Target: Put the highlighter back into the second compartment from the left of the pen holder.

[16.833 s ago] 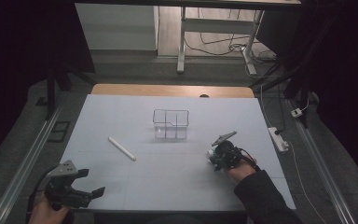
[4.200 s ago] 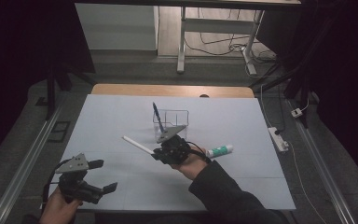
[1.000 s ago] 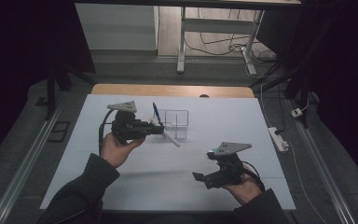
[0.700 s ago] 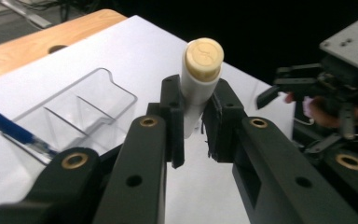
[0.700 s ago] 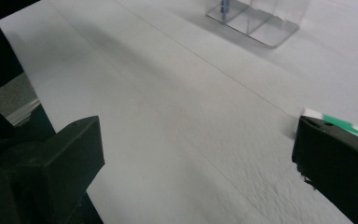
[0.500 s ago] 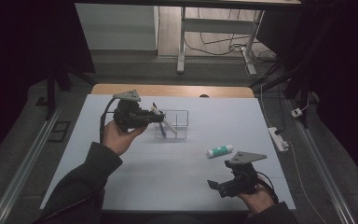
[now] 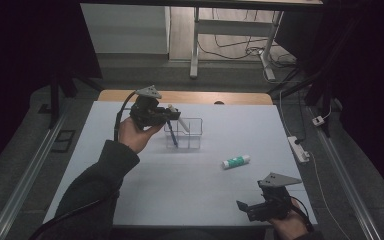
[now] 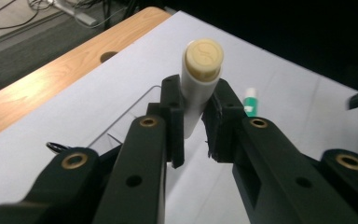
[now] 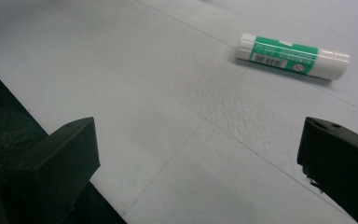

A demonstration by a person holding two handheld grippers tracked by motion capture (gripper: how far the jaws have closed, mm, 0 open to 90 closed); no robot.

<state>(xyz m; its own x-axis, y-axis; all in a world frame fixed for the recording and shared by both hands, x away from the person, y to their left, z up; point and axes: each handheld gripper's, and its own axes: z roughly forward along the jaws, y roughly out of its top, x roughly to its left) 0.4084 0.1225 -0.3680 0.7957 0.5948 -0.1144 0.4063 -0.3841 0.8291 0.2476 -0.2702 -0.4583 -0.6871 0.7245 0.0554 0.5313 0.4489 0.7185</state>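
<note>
My left gripper is shut on a white stick with a cream end cap, held tilted over the left end of a clear divided box. A blue pen stands in that box. In the left gripper view the pads press on both sides of the stick, and the box rim lies below. My right gripper hovers near the table's front right; its jaws have just been opening and stand wide with nothing between them. A green-and-white glue stick lies on the table beyond it.
A white mat covers the table, with a wooden strip along its far edge. A white power strip lies off the right side. Metal rails run along the floor at the left.
The left hand has carried the white stick to the right and a little up, over the box. The right hand has drawn back toward the front right corner, away from the glue stick.
</note>
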